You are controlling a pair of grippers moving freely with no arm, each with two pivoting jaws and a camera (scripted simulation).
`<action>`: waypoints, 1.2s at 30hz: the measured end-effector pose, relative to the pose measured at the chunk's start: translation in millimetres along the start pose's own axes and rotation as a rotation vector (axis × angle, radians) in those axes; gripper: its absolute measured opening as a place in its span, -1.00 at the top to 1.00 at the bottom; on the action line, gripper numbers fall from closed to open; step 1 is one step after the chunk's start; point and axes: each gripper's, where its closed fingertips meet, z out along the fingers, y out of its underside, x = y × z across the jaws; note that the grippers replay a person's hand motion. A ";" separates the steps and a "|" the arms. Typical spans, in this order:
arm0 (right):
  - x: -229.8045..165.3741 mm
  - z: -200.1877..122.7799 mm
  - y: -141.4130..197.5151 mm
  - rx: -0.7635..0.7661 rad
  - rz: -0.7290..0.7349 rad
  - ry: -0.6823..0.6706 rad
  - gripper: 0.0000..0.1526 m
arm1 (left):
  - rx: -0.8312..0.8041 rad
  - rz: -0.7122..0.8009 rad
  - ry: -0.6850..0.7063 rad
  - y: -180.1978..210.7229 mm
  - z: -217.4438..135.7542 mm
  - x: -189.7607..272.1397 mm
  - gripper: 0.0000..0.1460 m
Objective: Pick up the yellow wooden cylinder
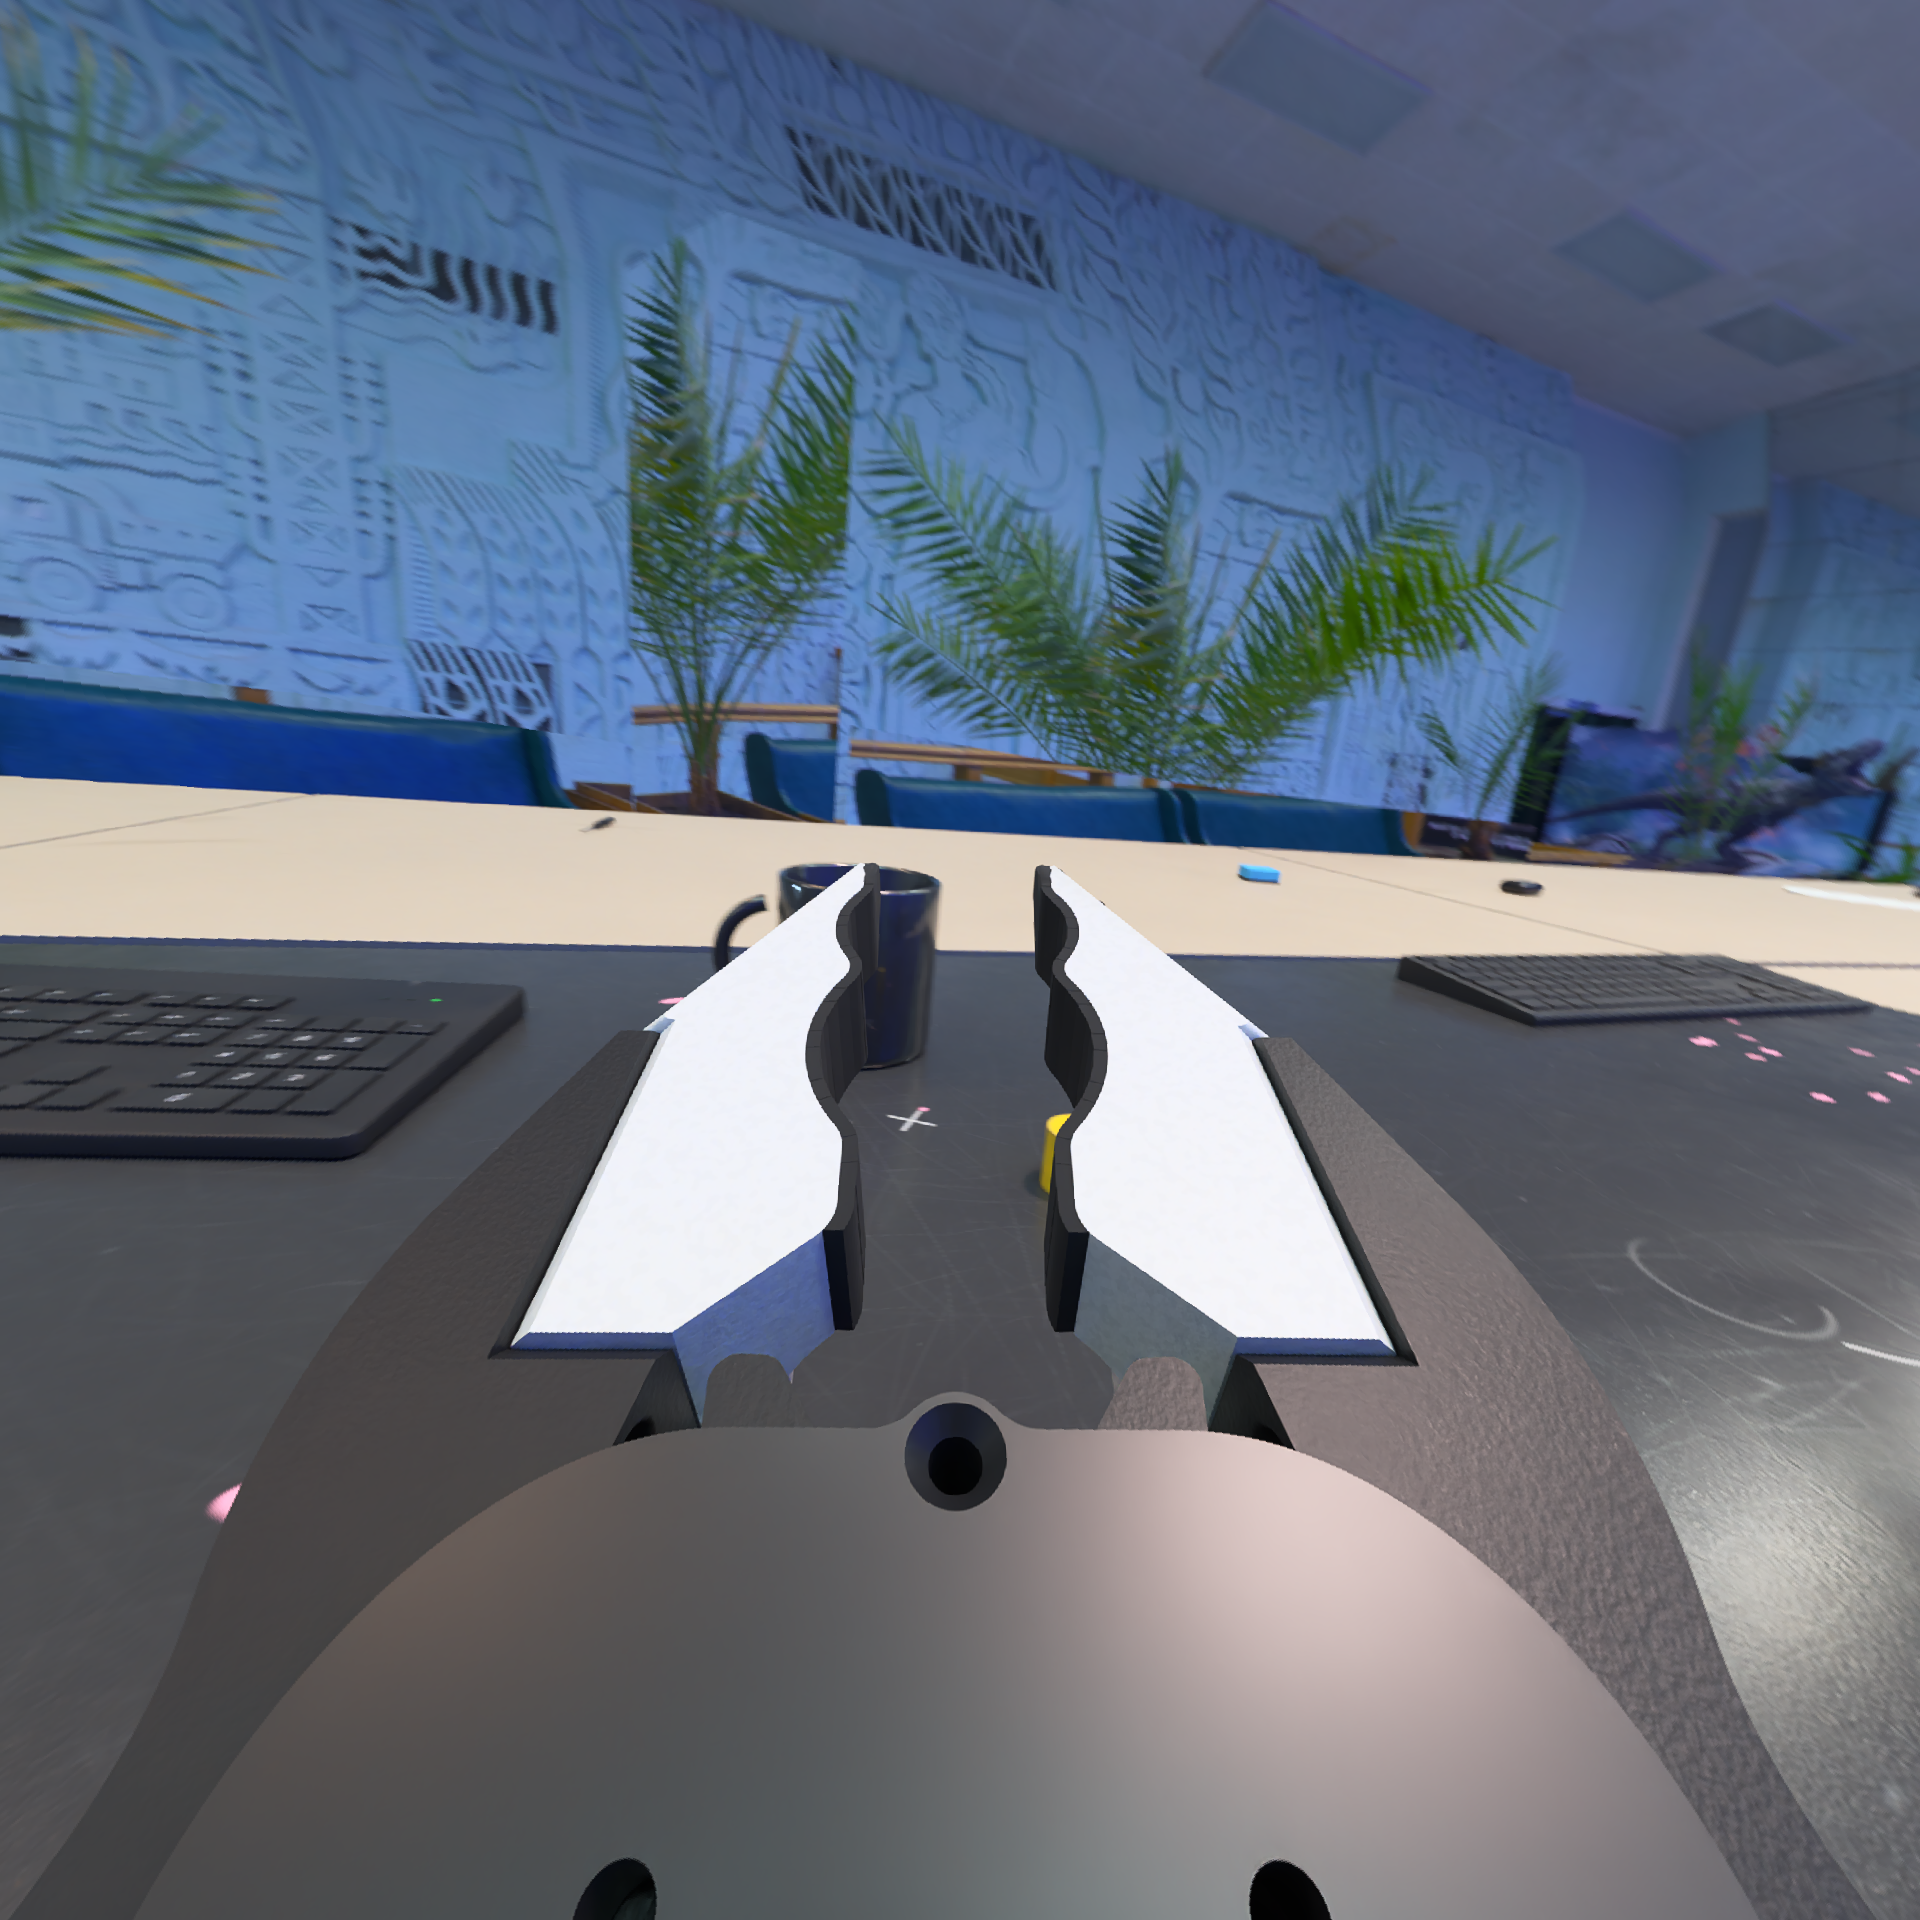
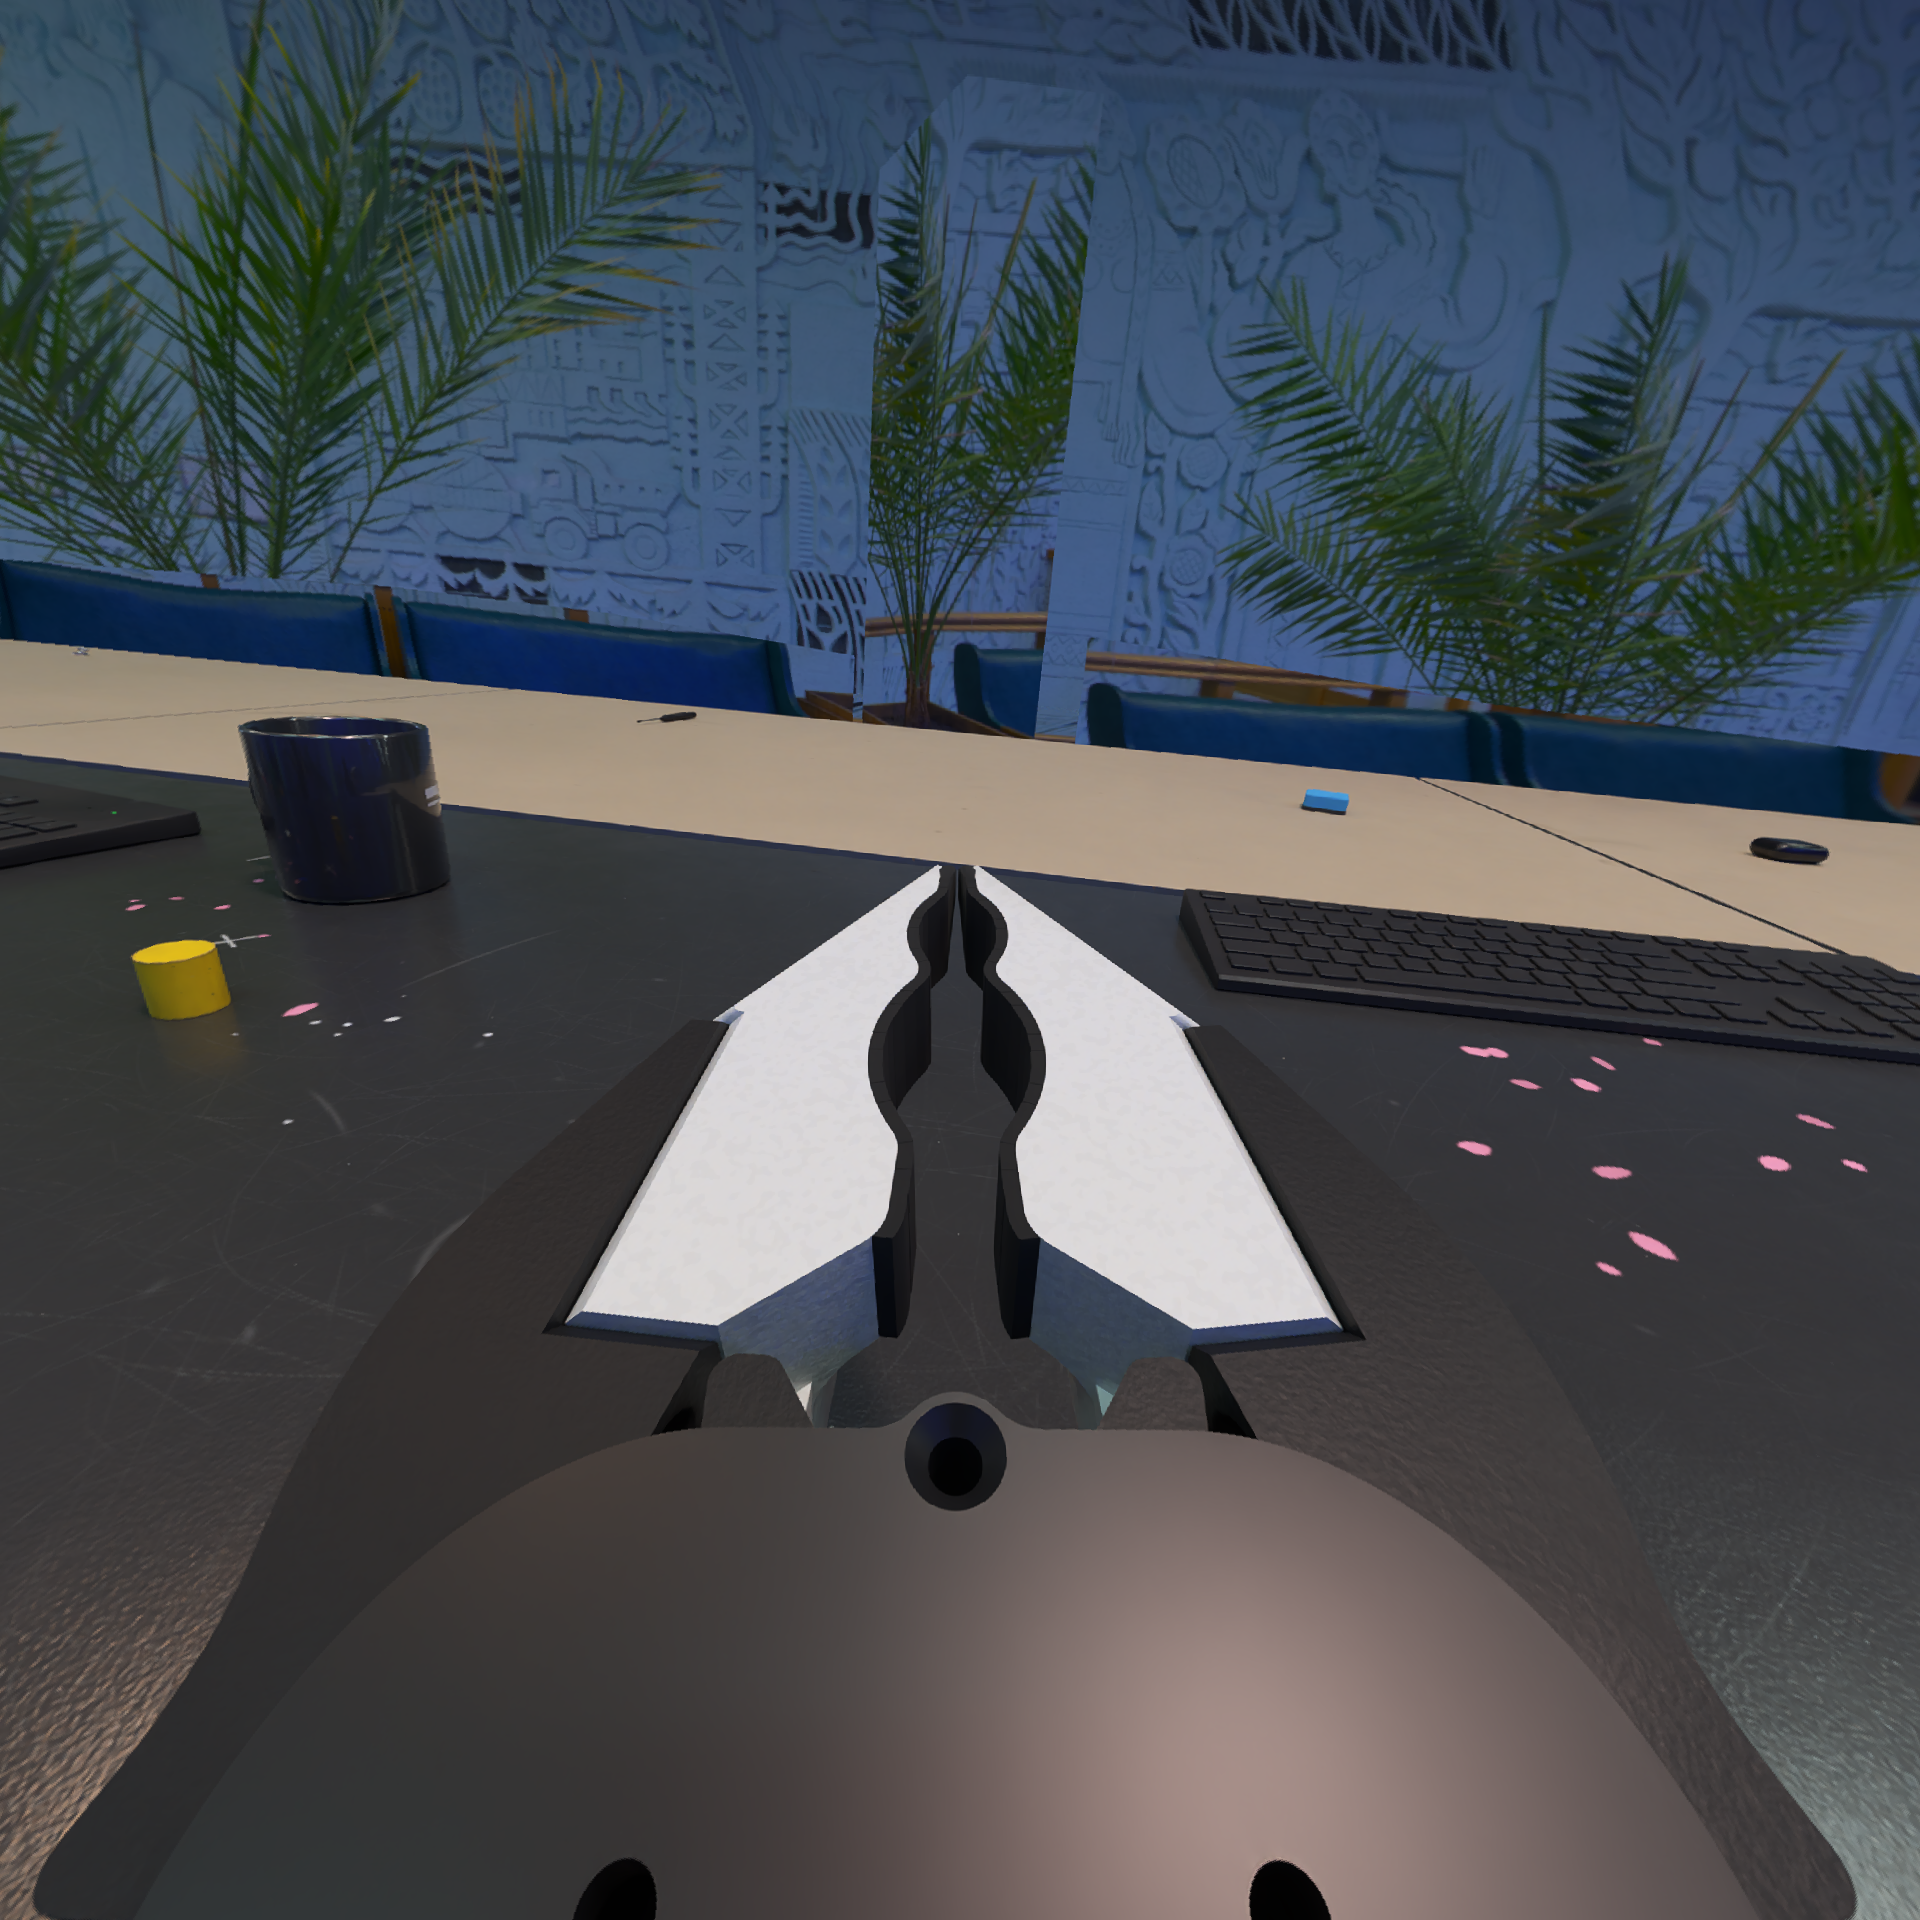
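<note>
Left gripper [image 1: 956, 883] low over the dark mat [image 1: 312, 1299], fingers spread w/ nothing between them. Yellow wooden cylinder [image 1: 1055, 1148] stands upright on the mat, peeking out beside the right finger, short of the navy mug [image 1: 904, 966]. Right gripper [image 2: 957, 875] pinched closed, empty, well apart from the cylinder. Prob light, rigid, smooth; best to pinch the curved sides mid-height.

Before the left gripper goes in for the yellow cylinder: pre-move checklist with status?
1. Left gripper open: ok.
2. Yellow cylinder upright on the dark mat: ok.
3. Cylinder centred between the fingers: not ok, it sits partly hidden behind the right-hand finger.
4. Blue mug clear of the cylinder: ok, apart and farther back.
5. Right gripper out of the way: ok, shut, cylinder far to its left.
</note>
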 end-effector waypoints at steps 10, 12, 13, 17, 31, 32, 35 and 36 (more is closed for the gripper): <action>3.8 0.1 -1.7 0.012 0.004 0.012 1.00 | -0.075 0.077 -0.001 -12.3 -48.8 -12.4 0.59; 3.5 0.8 -2.1 0.014 0.005 0.009 1.00 | -0.128 0.040 0.064 -5.2 -52.3 -2.1 0.59; 2.9 1.4 -2.4 0.015 0.002 0.006 1.00 | -0.200 -0.014 0.166 3.3 -52.4 12.0 0.58; -2.2 4.4 -1.8 0.005 -0.024 -0.013 1.00 | -0.394 -0.281 0.458 23.6 -47.3 54.8 0.46; -1.4 6.8 1.3 -0.006 -0.027 -0.009 1.00 | -0.172 0.095 0.209 15.9 -38.4 38.5 0.49; -2.0 7.1 1.5 -0.008 -0.030 -0.011 0.99 | -0.175 0.087 0.209 16.6 -38.1 37.9 0.49; -2.7 7.3 1.0 -0.005 -0.038 -0.012 0.99 | -0.178 0.070 0.214 17.6 -37.7 37.5 0.49; -2.8 7.4 1.2 -0.006 -0.038 -0.011 0.99 | -0.177 0.068 0.218 17.5 -37.9 38.2 0.50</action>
